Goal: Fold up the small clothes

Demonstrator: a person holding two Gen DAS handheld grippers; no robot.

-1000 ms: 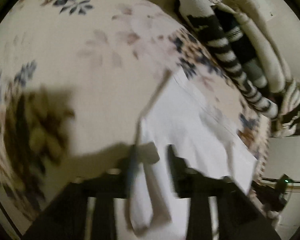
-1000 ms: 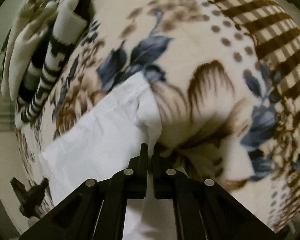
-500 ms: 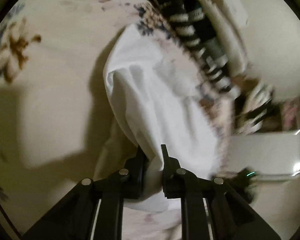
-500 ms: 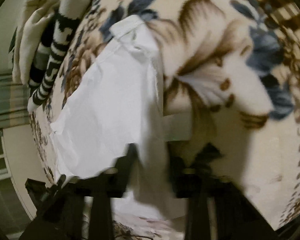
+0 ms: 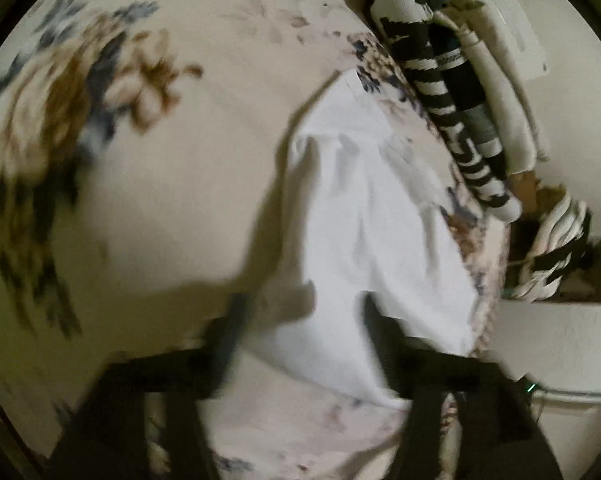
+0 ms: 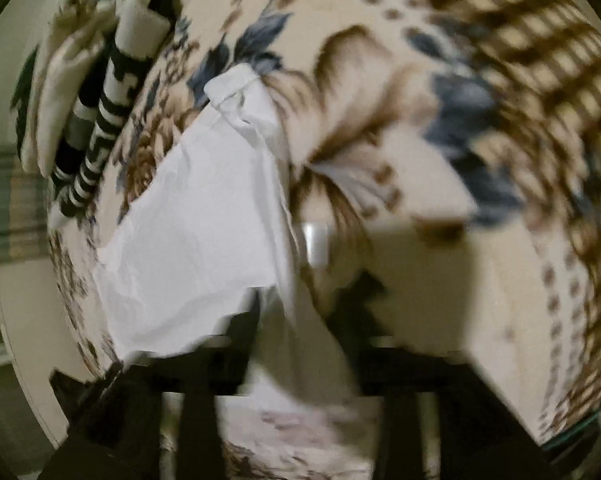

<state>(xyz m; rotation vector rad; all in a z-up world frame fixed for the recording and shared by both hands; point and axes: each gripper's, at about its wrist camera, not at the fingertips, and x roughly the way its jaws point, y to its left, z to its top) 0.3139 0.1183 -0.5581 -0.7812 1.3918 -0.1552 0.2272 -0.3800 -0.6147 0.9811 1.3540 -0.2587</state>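
A small white garment (image 5: 372,240) lies folded over on a cream floral blanket (image 5: 140,200); it also shows in the right wrist view (image 6: 196,240). My left gripper (image 5: 304,312) is open, its blurred black fingers standing either side of the garment's near edge. My right gripper (image 6: 304,304) is open too, its fingers apart around the garment's near corner, with the cloth lying loose between them. Both views are motion-blurred.
A stack of folded clothes, black-and-white striped and cream (image 5: 460,120), lies along the blanket's far edge, also in the right wrist view (image 6: 96,120). Striped cloth sits in a box (image 5: 556,256) beyond the bed edge. A brown checked border (image 6: 540,60) runs at the right.
Both grippers were shut on the white garment and have opened and let it go. The garment now lies folded on the blanket, and both grippers have drawn back slightly.
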